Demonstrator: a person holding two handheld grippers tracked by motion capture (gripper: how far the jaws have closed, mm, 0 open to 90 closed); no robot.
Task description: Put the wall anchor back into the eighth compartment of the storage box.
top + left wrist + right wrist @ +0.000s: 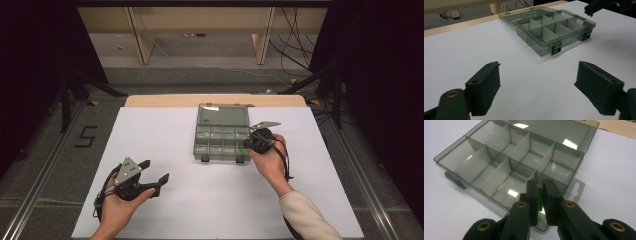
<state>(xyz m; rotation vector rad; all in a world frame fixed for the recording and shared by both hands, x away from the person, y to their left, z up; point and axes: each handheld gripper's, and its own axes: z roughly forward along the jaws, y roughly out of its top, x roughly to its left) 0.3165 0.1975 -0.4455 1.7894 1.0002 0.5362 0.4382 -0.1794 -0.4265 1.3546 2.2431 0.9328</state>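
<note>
A smoky clear organiser box (221,143) lies open in the middle of the white table, its lid (223,115) folded flat behind it. Its compartments (506,167) look bare. My right gripper (247,144) hovers over the box's near right corner, shut on a small green piece (539,195) held between its jaws. My left gripper (156,172) rests low at the table's near left, open with nothing between its fingers (485,86). In the left gripper view the box (554,32) lies ahead to the right, with the right gripper's tip (590,8) over its far corner.
A white sheet (165,200) covers the table; a strip of wood (215,100) shows at its far edge. Two black latches (556,48) hang on the box's front wall. Cables and table legs stand on the floor beyond.
</note>
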